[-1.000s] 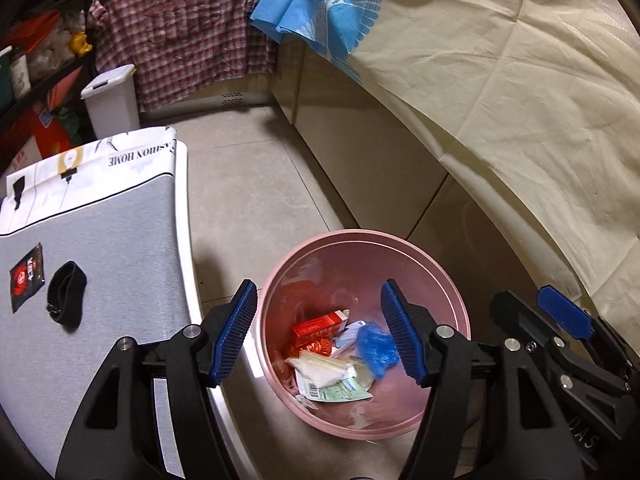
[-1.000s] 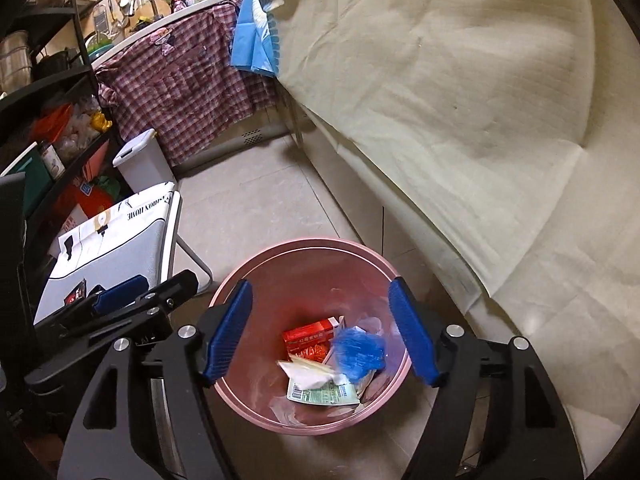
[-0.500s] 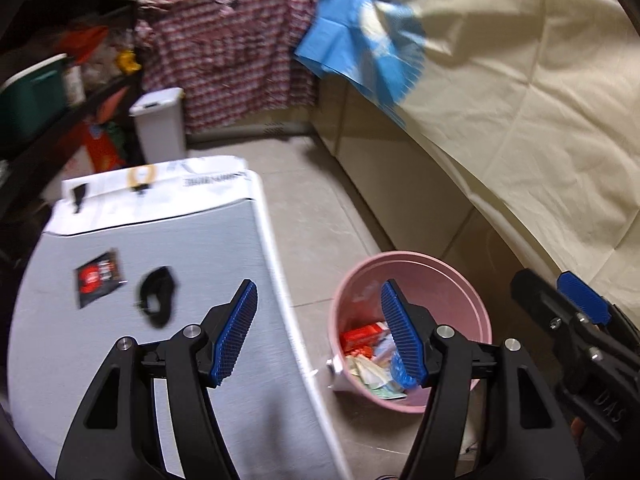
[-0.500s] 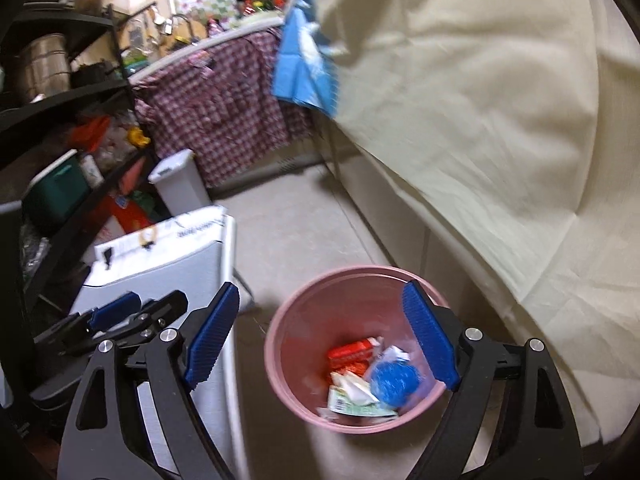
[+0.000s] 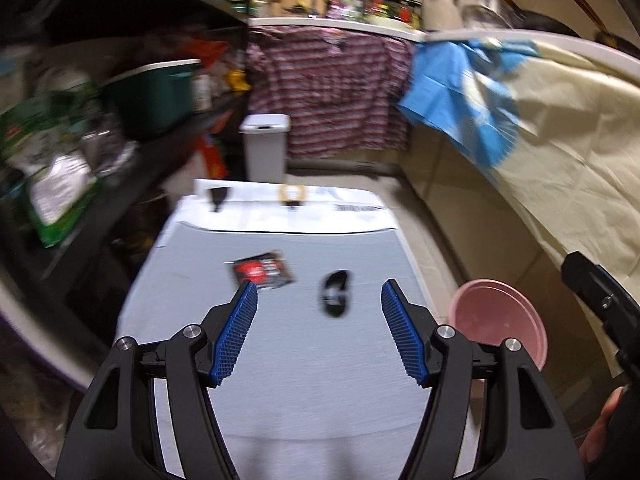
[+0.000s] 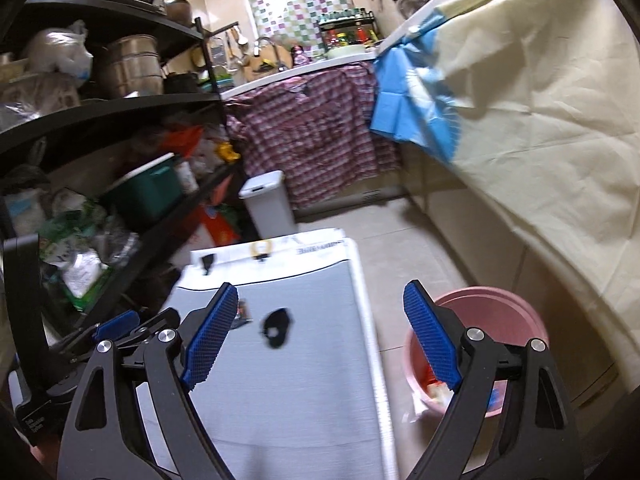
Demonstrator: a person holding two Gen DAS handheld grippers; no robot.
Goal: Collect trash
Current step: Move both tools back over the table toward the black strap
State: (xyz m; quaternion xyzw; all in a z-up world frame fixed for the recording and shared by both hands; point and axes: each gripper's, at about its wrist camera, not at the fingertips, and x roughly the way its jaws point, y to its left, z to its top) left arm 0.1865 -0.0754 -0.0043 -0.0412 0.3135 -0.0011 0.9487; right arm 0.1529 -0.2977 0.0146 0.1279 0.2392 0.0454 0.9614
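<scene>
A red-and-black wrapper (image 5: 262, 274) and a black looped band (image 5: 336, 294) lie on the grey table top (image 5: 312, 380). My left gripper (image 5: 319, 284) hovers open above the table, short of both, with nothing between its blue pads. My right gripper (image 6: 321, 286) is also open and empty, over the table's right edge. In the right wrist view the band (image 6: 277, 328) shows between its fingers, while the wrapper (image 6: 242, 314) is half hidden behind the left finger. The pink bin (image 6: 492, 304) stands on the floor right of the table, holding several pieces of trash (image 6: 436, 390).
Dark cluttered shelves (image 6: 100, 120) run along the left. A white lidded bin (image 5: 266, 148) stands past the table's far end, before a plaid cloth (image 6: 320, 136). A cream sheet (image 6: 540, 140) and a blue cloth (image 6: 412, 108) drape the counter on the right.
Both views have swung up and left from the pink bin to the grey table. The wrapper and band now sit ahead of the fingers. The right jaws stand a little wider.
</scene>
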